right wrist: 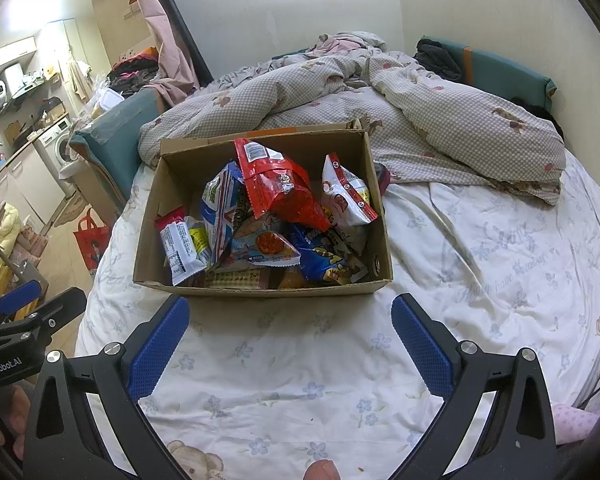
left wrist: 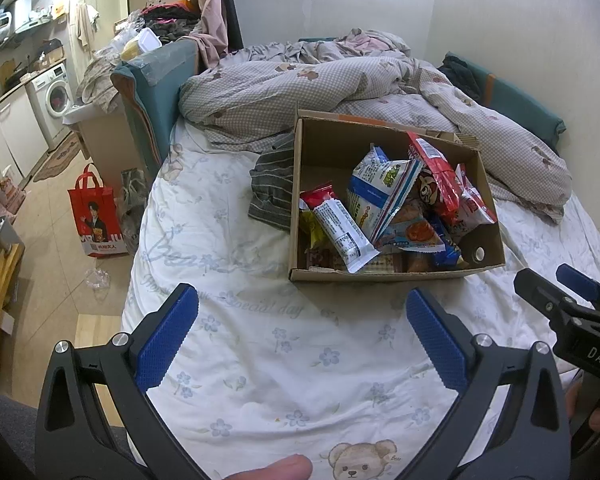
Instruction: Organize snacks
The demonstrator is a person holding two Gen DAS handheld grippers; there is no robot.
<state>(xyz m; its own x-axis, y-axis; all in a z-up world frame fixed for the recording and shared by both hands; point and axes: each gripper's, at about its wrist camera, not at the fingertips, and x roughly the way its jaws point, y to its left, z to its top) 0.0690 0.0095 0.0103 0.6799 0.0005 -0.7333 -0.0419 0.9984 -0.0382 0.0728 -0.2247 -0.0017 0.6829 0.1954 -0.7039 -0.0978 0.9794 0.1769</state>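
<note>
A brown cardboard box [left wrist: 488, 248] [right wrist: 152, 220] sits on the bed, filled with several snack packets. A red packet [right wrist: 276, 188] [left wrist: 436, 168] stands tallest in the middle. A white and blue packet [left wrist: 380, 188] [right wrist: 220, 204], a white bar wrapper [left wrist: 340, 232] [right wrist: 178, 250] and a blue packet [right wrist: 324, 260] lie around it. My left gripper [left wrist: 302, 304] is open and empty, just short of the box's near wall. My right gripper [right wrist: 290, 308] is open and empty, also just in front of the box. Each gripper shows at the edge of the other's view.
The box rests on a white floral sheet [left wrist: 260, 360] [right wrist: 300, 380]. A rumpled checked duvet [left wrist: 340, 84] [right wrist: 440, 120] lies behind it. A striped grey cloth [left wrist: 270, 188] lies left of the box. The bed's left edge drops to a floor with a red bag [left wrist: 96, 212].
</note>
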